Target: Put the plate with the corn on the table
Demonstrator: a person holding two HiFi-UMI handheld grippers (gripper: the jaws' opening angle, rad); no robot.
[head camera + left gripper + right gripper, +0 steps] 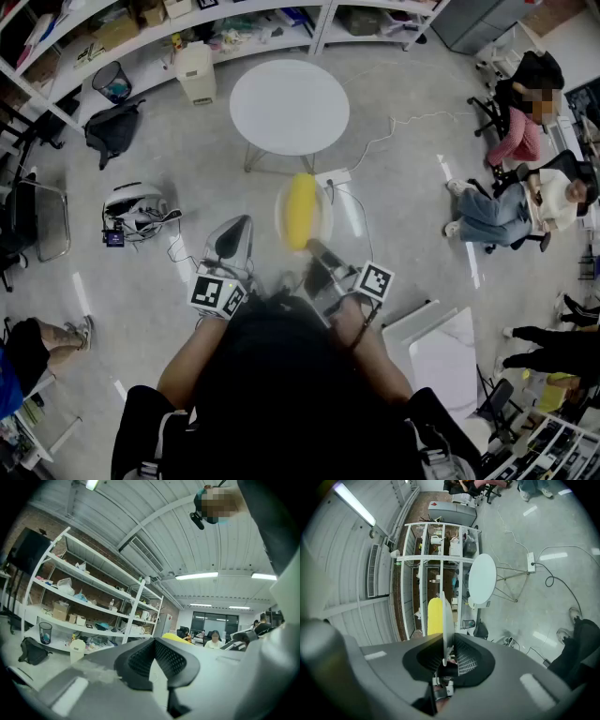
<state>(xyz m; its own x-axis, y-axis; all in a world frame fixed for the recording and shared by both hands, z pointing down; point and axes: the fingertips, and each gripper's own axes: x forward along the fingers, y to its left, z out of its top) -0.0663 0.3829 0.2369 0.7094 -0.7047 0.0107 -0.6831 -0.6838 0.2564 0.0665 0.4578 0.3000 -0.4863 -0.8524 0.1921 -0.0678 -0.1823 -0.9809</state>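
A clear plate (326, 214) carries a yellow corn cob (301, 211) and hangs above the floor, just short of the round white table (289, 105). My right gripper (315, 249) is shut on the plate's near rim. In the right gripper view the plate (445, 620) stands edge-on between the pads, with the corn (434, 616) on its left and the table (483, 578) beyond. My left gripper (234, 231) hovers to the left of the plate, shut and holding nothing. In the left gripper view its jaws (157, 663) meet, and the corn (176, 639) peeks over them.
White shelving (141, 42) runs along the back, with a white bin (196, 72) and a black bag (112, 129) below it. A cable and power strip (334, 177) lie by the table's legs. People sit on chairs (525, 187) at the right. A white panel (441, 352) lies at my right.
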